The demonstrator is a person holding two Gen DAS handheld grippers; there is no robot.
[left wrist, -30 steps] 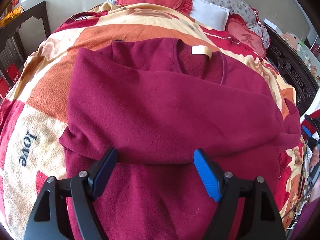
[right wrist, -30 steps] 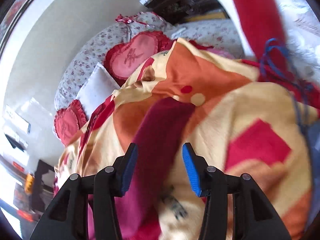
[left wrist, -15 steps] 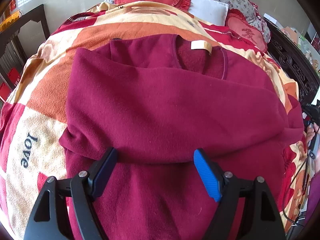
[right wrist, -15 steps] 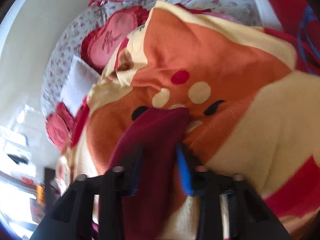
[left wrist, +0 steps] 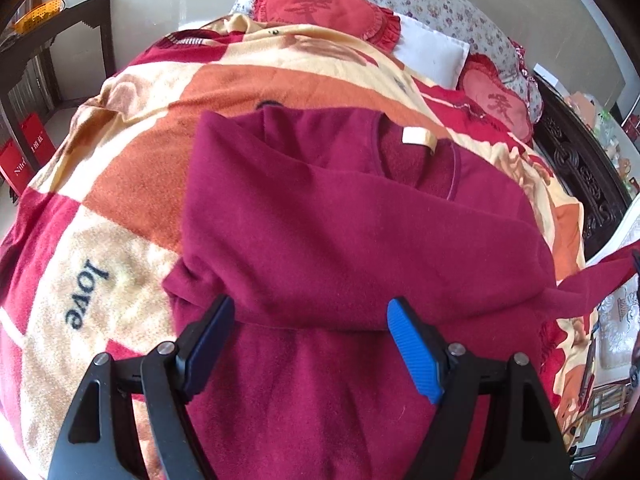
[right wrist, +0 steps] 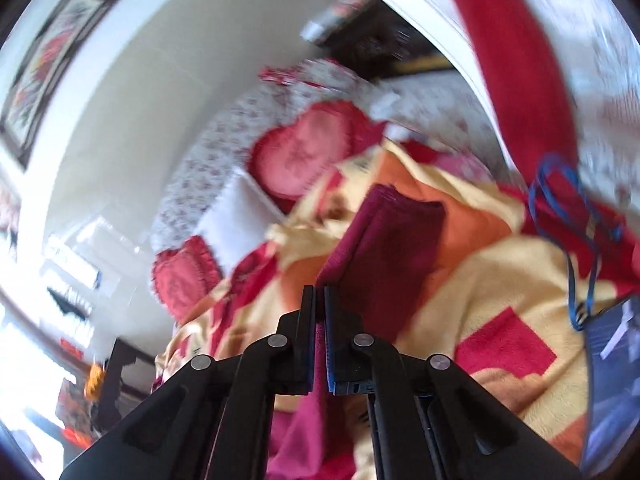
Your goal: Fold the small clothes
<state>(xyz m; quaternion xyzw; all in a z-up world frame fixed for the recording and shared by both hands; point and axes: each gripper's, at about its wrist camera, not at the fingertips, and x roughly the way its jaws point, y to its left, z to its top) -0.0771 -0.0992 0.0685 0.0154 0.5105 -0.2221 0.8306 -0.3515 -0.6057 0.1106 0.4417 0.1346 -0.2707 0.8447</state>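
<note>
Bed (left wrist: 592, 184): its dark carved frame is showing at the right edge of the left wrist view.

Blanket (left wrist: 132, 184): covering the bed, patterned in orange, cream and red, with the word "love" lying at lower left of the frame.

Sweater (left wrist: 340, 240): maroon fleece, lying flat on the blanket at frame centre. Neckline is pointing toward the upper part of the frame. One sleeve is lying folded across the chest, and its lower edge is running between the left claw's two pads. The other sleeve (right wrist: 384, 248) is stretching off toward the right edge in the left view; in the right wrist view it is running up from the claw over the blanket.

Pillows: two red heart-shaped cushions (left wrist: 332, 8) and a white pillow (left wrist: 432, 56) are sitting at the top of the frame.

Left claw (left wrist: 310, 346): hovering at lower centre over the sweater body, jaws spread wide, holding nothing.

Right claw (right wrist: 319, 336): at lower centre of its blurred view, jaws pressing together on the sleeve fabric, which is showing pinched between the pads.

Neck label (left wrist: 418, 138): a cream tag sitting inside the collar.
</note>
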